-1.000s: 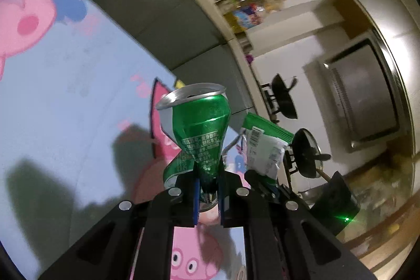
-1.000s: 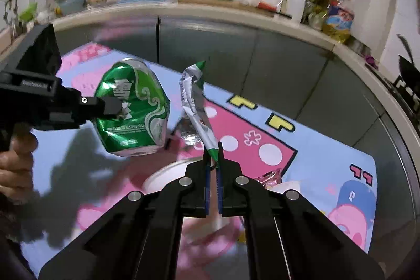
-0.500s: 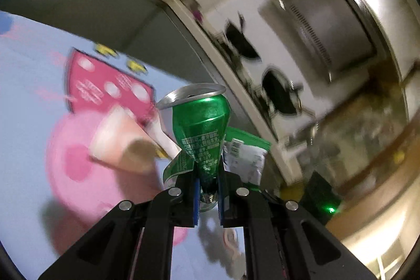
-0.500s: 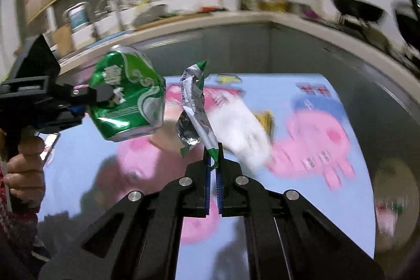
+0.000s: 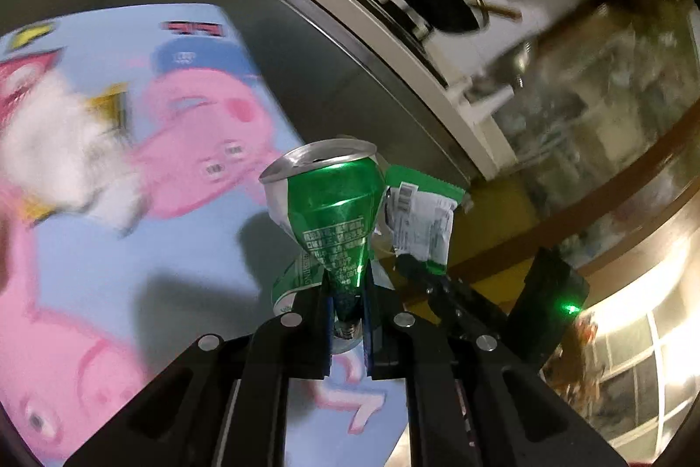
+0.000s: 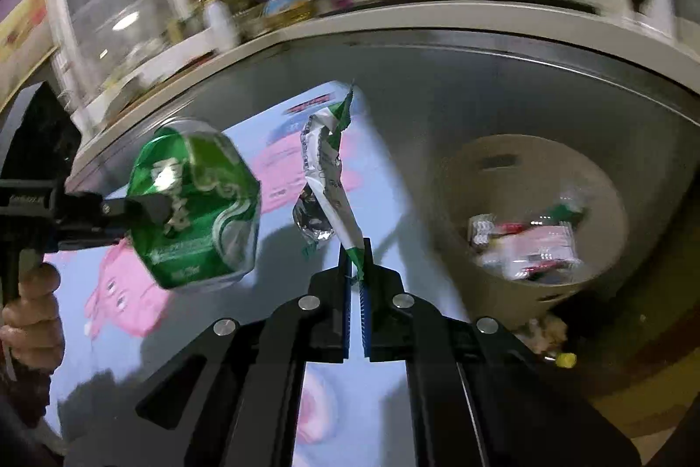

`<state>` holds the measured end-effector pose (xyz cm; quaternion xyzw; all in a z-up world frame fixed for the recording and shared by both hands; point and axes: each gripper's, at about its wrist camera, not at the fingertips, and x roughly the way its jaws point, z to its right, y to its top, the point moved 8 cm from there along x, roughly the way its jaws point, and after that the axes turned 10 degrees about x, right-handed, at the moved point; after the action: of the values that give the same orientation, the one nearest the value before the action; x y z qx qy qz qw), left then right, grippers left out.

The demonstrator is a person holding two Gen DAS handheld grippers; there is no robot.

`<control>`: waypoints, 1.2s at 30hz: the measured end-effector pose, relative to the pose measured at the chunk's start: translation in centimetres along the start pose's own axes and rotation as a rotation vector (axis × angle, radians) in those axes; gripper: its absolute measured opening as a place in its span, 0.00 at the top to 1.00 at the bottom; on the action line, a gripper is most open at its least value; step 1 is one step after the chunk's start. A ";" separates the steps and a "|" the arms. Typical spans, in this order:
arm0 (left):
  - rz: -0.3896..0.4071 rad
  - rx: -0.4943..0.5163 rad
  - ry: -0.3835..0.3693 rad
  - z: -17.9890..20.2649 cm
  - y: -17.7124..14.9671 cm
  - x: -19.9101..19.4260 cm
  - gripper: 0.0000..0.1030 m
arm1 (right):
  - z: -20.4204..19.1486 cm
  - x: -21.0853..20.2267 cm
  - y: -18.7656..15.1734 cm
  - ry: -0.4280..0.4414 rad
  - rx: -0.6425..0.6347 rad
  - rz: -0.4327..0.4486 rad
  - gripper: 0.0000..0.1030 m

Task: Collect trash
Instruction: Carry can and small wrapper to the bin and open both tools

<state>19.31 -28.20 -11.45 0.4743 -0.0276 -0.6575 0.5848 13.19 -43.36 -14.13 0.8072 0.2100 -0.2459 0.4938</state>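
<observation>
1. Trash is in both my grippers, and the bin waits off to the right.
2. My left gripper is squeezed tight on a crushed green can. The can sticks straight out past the fingers, with its silver top at the far end.
3. My right gripper is pinched almost fully closed on the bottom corner of a crinkly green and white wrapper. The wrapper stands up tall and thin from the fingers.
4. The can and the wrapper hang side by side in the air, close together but not touching, as far as I can tell.
5. Below them lies a blue play mat with pink pigs on it.
6. A round tan trash bin sits on the floor past the mat's edge, ahead and to the right of my right gripper. Its mouth faces me, and other trash is already inside.
7. My right hand looks nearer the bin, so I think the wrapper goes in first and the can after.
</observation>
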 end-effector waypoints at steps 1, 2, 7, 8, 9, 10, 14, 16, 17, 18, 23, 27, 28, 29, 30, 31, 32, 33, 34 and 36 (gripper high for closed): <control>-0.013 0.017 -0.001 0.7 0.6 1.2 0.90 | 1.7 -0.1 0.7 -0.017 0.028 0.012 0.97; -0.025 0.039 -0.004 1.6 1.3 2.5 0.90 | 2.8 0.0 1.2 -0.031 0.045 0.019 0.97; -0.077 0.119 0.003 4.8 5.2 9.5 0.90 | 8.7 1.3 3.6 -0.095 0.109 0.028 0.97; -0.090 0.129 0.005 5.2 5.8 11.0 0.90 | 9.4 1.8 3.9 -0.098 0.119 0.023 0.97; -0.103 0.139 0.010 5.3 6.4 12.3 0.90 | 10.2 2.2 4.1 -0.104 0.130 0.017 0.96; -0.120 0.150 0.021 5.4 6.9 13.8 0.90 | 10.9 2.7 4.2 -0.106 0.143 0.009 0.96; -0.187 0.149 0.090 4.4 7.3 17.9 0.83 | 13.1 4.1 4.0 -0.117 0.204 -0.017 0.61; -0.189 0.143 0.140 3.6 7.6 18.9 0.77 | 14.0 3.8 4.3 -0.133 0.234 0.025 0.53; -0.184 0.143 0.149 3.4 7.8 19.0 0.77 | 14.1 3.9 4.7 -0.128 0.237 0.034 0.53; -0.173 0.146 0.154 3.3 7.8 18.7 0.77 | 14.2 3.7 4.7 -0.126 0.238 0.042 0.53; -0.108 0.238 0.279 3.3 7.5 16.1 0.77 | 13.4 2.4 4.2 -0.109 0.252 0.075 0.53; -0.046 0.313 0.408 3.6 6.9 13.0 0.77 | 11.9 0.8 3.7 -0.079 0.284 0.098 0.53; -0.034 0.316 0.422 3.7 6.8 12.4 0.77 | 11.4 0.2 3.4 -0.070 0.294 0.105 0.53; -0.023 0.316 0.433 3.9 6.6 11.6 0.77 | 11.0 -0.1 3.5 -0.063 0.303 0.111 0.53; -0.013 0.315 0.450 4.0 6.4 10.8 0.77 | 10.6 -0.6 3.3 -0.051 0.316 0.118 0.53; -0.004 0.317 0.470 4.0 6.1 9.9 0.77 | 10.4 -1.1 3.1 -0.041 0.327 0.123 0.53; 0.006 0.322 0.491 4.0 5.7 9.0 0.77 | 9.9 -1.6 2.9 -0.026 0.343 0.129 0.53; 0.012 0.326 0.505 4.1 5.5 8.2 0.77 | 9.5 -2.1 2.6 -0.013 0.358 0.135 0.53; 0.016 0.329 0.513 4.2 5.2 7.9 0.77 | 9.1 -2.5 2.5 -0.005 0.367 0.140 0.53; 0.022 0.337 0.537 4.3 4.4 6.6 0.77 | 8.3 -3.5 2.0 0.015 0.385 0.153 0.53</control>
<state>20.64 -37.11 -10.35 0.7209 0.0143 -0.4885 0.4913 10.03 -52.01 -13.91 0.9021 0.1009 -0.2372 0.3460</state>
